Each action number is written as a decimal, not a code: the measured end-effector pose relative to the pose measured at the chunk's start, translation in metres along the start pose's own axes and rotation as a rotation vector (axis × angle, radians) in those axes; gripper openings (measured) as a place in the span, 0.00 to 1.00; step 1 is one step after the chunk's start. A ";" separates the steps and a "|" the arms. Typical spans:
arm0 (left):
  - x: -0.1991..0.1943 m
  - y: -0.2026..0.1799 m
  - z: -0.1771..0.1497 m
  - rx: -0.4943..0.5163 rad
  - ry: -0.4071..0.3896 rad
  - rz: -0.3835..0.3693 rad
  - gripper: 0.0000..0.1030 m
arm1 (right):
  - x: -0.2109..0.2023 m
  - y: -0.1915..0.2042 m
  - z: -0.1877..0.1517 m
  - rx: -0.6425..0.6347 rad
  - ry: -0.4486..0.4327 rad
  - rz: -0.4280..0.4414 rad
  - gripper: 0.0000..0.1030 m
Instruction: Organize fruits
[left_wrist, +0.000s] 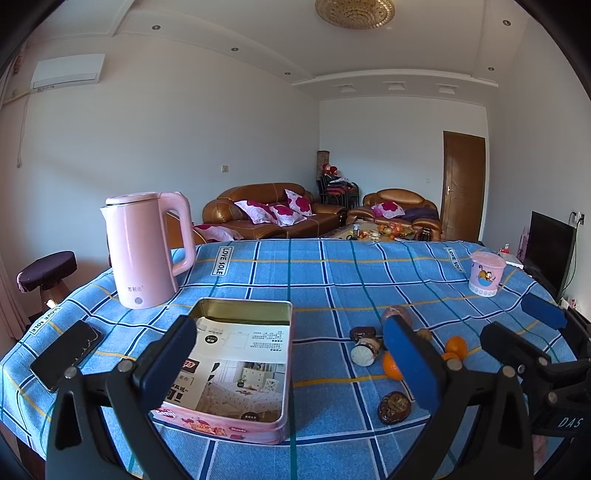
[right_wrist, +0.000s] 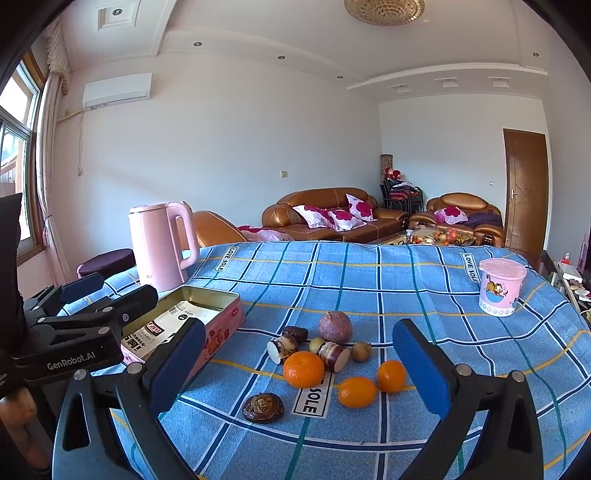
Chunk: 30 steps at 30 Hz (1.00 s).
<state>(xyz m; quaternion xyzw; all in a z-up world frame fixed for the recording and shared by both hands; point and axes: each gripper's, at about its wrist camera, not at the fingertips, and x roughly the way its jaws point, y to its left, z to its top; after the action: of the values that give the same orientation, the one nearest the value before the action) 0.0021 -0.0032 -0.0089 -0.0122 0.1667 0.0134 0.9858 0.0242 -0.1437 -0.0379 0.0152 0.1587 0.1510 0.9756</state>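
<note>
Since the large orange (right_wrist: 303, 369) lies loose on the tablecloth (right_wrist: 406, 280) right of the tin (right_wrist: 225, 325), round and firm, the spread-jawed right gripper (right_wrist: 299, 358) should pinch its middle gently; left gripper (left_wrist: 288, 354) likewise gapes empty

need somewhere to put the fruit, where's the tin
In the right wrist view the open pink tin sits on the table's left side, in front of the pink kettle, left of the fruit.

Bare cloth (right_wrist: 424, 280) beyond fruit; kettle (right_wrist: 160, 245) flanks tin (right_wrist: 221, 317).

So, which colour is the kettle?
The kettle is pale pink all over, clearest in the left wrist view.
</note>
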 end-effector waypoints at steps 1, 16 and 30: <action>0.000 -0.001 -0.001 0.001 0.000 0.000 1.00 | 0.001 0.000 -0.001 0.001 0.000 0.001 0.99; -0.001 -0.001 -0.001 0.001 0.002 0.000 1.00 | 0.002 0.002 -0.004 0.000 0.010 0.006 0.99; -0.001 -0.001 -0.002 0.003 0.004 0.000 1.00 | 0.003 0.002 -0.006 0.003 0.013 0.007 0.99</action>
<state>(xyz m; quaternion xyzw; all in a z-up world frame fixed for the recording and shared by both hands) 0.0009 -0.0047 -0.0101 -0.0110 0.1685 0.0132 0.9856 0.0243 -0.1413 -0.0444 0.0160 0.1653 0.1541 0.9740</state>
